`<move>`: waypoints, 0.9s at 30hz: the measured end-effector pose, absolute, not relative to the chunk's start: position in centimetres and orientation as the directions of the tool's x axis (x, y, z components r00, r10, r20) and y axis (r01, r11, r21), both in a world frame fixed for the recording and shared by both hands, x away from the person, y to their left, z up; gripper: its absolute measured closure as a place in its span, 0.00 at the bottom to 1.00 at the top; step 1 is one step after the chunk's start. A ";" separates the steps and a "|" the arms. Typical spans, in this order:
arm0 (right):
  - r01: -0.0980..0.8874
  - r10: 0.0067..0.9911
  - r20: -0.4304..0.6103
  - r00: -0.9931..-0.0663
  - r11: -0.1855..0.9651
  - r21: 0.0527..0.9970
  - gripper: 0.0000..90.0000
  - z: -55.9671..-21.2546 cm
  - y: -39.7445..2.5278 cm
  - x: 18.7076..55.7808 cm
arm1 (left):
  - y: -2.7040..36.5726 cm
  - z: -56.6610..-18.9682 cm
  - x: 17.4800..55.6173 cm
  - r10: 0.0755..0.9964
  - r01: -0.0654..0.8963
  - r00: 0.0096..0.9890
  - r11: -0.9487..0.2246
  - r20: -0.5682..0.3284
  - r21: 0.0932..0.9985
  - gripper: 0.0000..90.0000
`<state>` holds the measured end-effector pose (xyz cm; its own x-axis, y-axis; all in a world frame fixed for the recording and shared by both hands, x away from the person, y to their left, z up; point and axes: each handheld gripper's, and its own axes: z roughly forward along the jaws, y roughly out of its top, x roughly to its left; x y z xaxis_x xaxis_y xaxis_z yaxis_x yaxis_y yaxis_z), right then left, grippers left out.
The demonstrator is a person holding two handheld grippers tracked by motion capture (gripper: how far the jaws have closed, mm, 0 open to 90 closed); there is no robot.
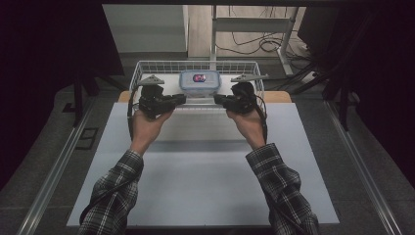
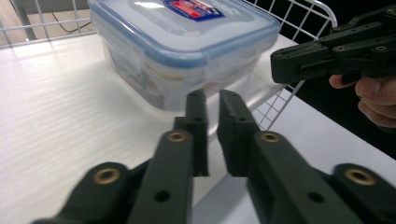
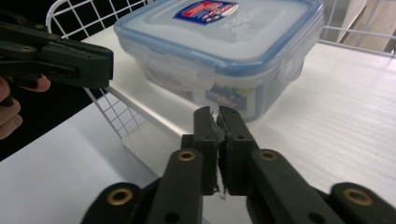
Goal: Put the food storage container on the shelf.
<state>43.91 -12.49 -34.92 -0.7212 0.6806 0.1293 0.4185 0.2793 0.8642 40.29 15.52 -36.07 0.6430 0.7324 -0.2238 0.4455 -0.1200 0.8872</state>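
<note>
A clear plastic container [image 1: 199, 82] with a blue-rimmed lid and a red and blue label is seen in the high view inside a white wire basket [image 1: 142, 68] at the far edge of the white worktop [image 1: 195, 186]. The left tongs [image 1: 180, 99] and the right tongs [image 1: 218, 99] are held at the basket's near rim, one at each side of the container, pointing toward each other.

What the high view leaves unclear is given by the gripper views. In the left gripper view the left tongs [image 2: 213, 100] are seen with a narrow gap between the jaws, nothing held, the container [image 2: 187, 46] just beyond their tips and the right tongs [image 2: 279, 65] at the upper right. In the right gripper view the right tongs [image 3: 215, 116] are pressed together on nothing, close to the container [image 3: 224, 51], over the basket's wire rim [image 3: 116, 116].

Plaid sleeves [image 1: 115, 196] are seen at the bottom of the high view. Cables [image 1: 259, 44] lie on the floor beyond the basket.
</note>
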 end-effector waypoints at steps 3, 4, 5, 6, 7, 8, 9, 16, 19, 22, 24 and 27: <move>0.417 0.679 0.131 -0.723 0.276 0.866 0.82 -35.2 -12.5 43.6 | 15.6 -36.2 39.8 0.731 0.435 0.648 -0.126 -0.213 0.891 0.75; 0.416 0.680 0.129 -0.722 0.277 0.866 0.79 -35.2 -12.5 43.5 | 15.7 -36.2 39.6 0.733 0.430 0.649 -0.132 -0.204 0.893 0.71; 0.417 0.679 0.132 -0.722 0.275 0.866 0.77 -35.2 -12.6 43.4 | 15.7 -36.2 39.5 0.735 0.427 0.648 -0.135 -0.199 0.894 0.68; 0.419 0.679 0.136 -0.722 0.272 0.867 0.75 -35.3 -12.7 43.3 | 15.7 -36.2 39.4 0.736 0.424 0.647 -0.133 -0.197 0.896 0.65; 0.419 0.679 0.140 -0.721 0.267 0.868 0.73 -35.3 -12.8 43.2 | 15.8 -36.3 39.2 0.736 0.422 0.648 -0.132 -0.197 0.897 0.61; 0.421 0.677 0.143 -0.722 0.265 0.868 0.72 -35.3 -12.9 43.1 | 15.9 -36.3 39.1 0.736 0.422 0.648 -0.132 -0.197 0.897 0.58; 0.421 0.676 0.143 -0.723 0.266 0.868 0.70 -35.3 -13.0 43.0 | 16.0 -36.4 39.0 0.735 0.420 0.649 -0.133 -0.195 0.898 0.55; 0.410 0.664 0.134 -0.736 0.279 0.868 0.61 -35.5 -13.1 41.9 | 16.2 -37.3 38.1 0.737 0.417 0.651 -0.150 -0.179 0.896 0.41; 0.408 0.658 0.132 -0.741 0.286 0.867 0.57 -35.6 -13.0 41.4 | 16.1 -37.7 37.7 0.738 0.418 0.653 -0.162 -0.171 0.894 0.36; 0.407 0.652 0.131 -0.747 0.291 0.866 0.54 -35.9 -13.0 41.0 | 16.0 -38.0 37.2 0.735 0.418 0.659 -0.176 -0.163 0.891 0.32; 0.406 0.646 0.132 -0.751 0.296 0.865 0.51 -36.1 -13.0 40.7 | 16.0 -38.2 36.9 0.728 0.417 0.667 -0.191 -0.156 0.889 0.30; 0.400 0.643 0.121 -0.756 0.307 0.864 0.48 -36.5 -13.0 40.2 | 15.8 -38.6 36.5 0.729 0.417 0.669 -0.205 -0.146 0.886 0.27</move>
